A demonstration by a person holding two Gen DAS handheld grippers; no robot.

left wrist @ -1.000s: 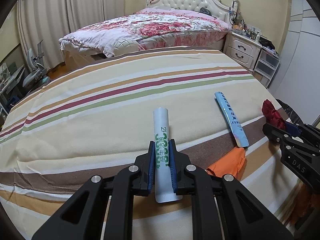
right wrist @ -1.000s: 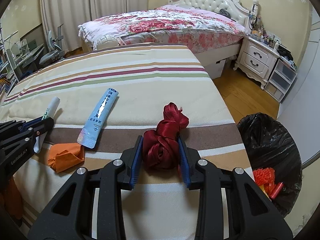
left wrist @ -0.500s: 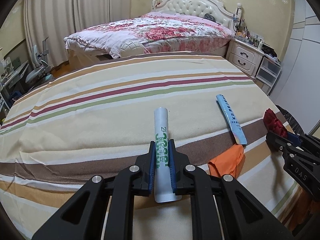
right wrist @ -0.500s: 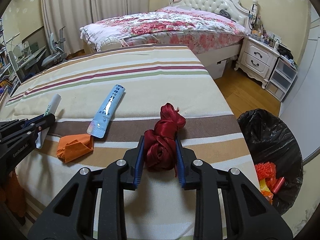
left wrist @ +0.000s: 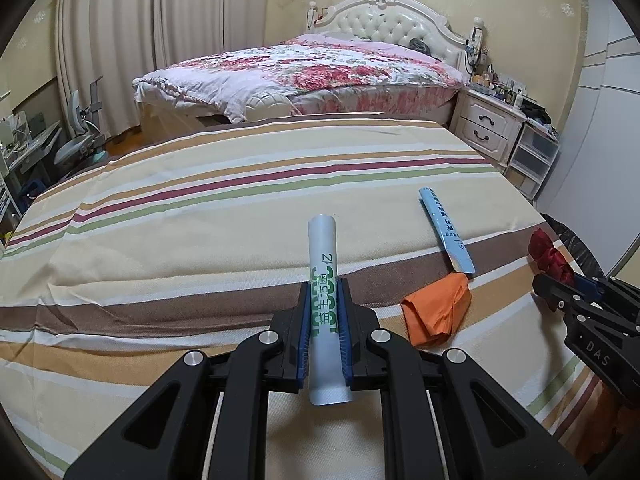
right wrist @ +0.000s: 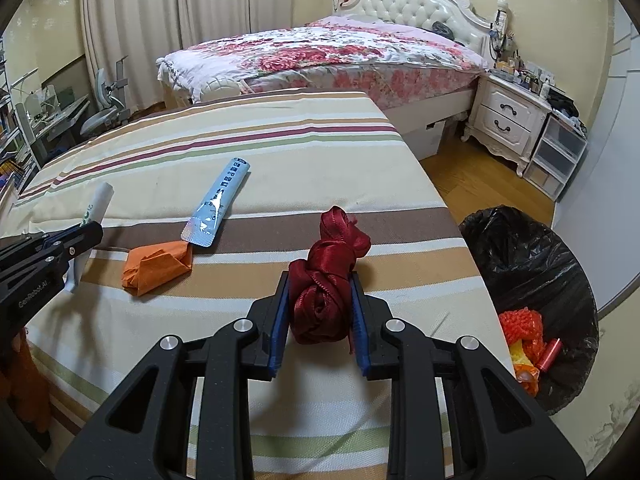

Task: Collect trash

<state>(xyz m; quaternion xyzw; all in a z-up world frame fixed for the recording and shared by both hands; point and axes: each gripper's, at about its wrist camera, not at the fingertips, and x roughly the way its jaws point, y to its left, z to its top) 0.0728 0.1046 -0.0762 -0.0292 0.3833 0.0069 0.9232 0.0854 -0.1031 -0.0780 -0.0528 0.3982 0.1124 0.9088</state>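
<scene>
Right wrist view: the black-lined trash bin stands on the floor just right of the striped bed. The right gripper, nearer the bin, has just been closing its fingers on a red ribbon bundle. The left gripper clamps a white tube, long axis along its fingers.

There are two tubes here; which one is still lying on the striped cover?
The blue tube, flat on the cover beside the orange paper. The white tube with green print is clamped in the left gripper.

Left gripper, right gripper: jaws clamped
</scene>
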